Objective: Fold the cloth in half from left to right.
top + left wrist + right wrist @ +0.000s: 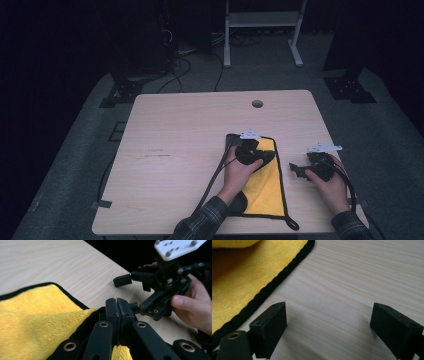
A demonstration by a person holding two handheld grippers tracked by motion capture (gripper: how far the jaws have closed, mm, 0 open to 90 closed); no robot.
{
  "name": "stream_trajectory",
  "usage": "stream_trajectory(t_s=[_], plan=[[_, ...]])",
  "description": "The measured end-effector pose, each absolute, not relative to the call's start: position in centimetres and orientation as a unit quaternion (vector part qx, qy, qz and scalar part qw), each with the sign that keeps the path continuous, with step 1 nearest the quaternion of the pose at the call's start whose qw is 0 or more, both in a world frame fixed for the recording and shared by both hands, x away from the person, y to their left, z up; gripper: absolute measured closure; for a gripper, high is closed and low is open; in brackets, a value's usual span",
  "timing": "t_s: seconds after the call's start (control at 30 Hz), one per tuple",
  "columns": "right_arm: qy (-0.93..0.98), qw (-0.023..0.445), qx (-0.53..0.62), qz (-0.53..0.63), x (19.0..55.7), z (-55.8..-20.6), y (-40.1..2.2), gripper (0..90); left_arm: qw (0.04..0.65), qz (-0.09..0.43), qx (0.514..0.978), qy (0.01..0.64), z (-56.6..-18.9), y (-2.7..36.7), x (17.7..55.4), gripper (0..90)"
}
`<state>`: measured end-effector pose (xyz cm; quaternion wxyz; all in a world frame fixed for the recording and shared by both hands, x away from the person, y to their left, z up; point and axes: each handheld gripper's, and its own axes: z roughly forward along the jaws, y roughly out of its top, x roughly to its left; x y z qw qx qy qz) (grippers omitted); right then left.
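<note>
Your left claw (117, 312) is clenched on a fold of the yellow cloth (32, 315), lifting its edge over the cloth lying on the surface (180, 130). Your right claw (329, 325) is released, just beside the cloth's black hem.

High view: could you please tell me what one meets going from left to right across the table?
Bare table → left gripper, over the yellow cloth → right gripper, with its hand just to its right.
</note>
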<state>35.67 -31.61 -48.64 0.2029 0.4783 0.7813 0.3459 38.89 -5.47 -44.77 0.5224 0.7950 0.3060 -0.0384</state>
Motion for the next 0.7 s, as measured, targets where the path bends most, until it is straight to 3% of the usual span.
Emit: stream_trajectory(t_s=[0.43,0.57,0.7], plan=[[0.782,0.203,0.477,0.346,35.7,-48.6,-31.6,12.7,0.485,-0.051,0.815,0.313,-47.1,-8.1,39.5,87.7],[0.782,0.203,0.477,0.346,35.7,-48.6,-31.6,12.7,0.494,-0.053,0.813,0.303,-46.9,-8.3,39.4,72.4],[0.782,0.202,0.477,0.346,35.7,-48.6,-31.6,12.7,0.512,-0.044,0.806,0.295,-45.6,-7.6,39.3,66.2]])
